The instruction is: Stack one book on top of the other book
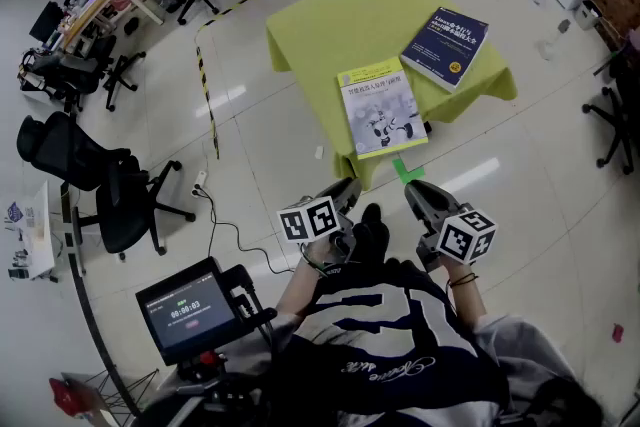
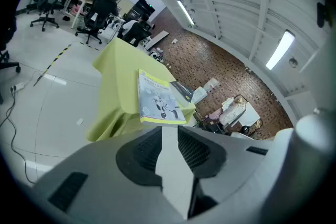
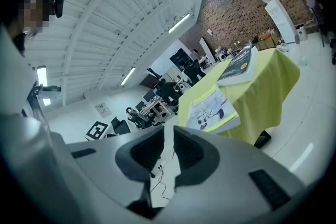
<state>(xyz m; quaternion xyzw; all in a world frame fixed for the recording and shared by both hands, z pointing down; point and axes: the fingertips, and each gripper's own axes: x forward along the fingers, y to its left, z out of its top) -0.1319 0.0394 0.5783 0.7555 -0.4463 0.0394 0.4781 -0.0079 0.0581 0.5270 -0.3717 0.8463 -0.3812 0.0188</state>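
Observation:
A low table under a yellow-green cloth carries two books. The yellow-and-grey book lies at the near edge, and the blue book lies behind it to the right, apart from it. Both grippers hover over the floor short of the table. My left gripper and right gripper each show a narrow gap with nothing between the jaws. In the left gripper view the gripper points at the yellow-and-grey book. In the right gripper view the gripper sits below both books.
A green tape mark lies on the floor by the table's near edge. Office chairs stand to the left, and a screen device is at the lower left. A black-and-yellow floor strip and a cable cross the tiles.

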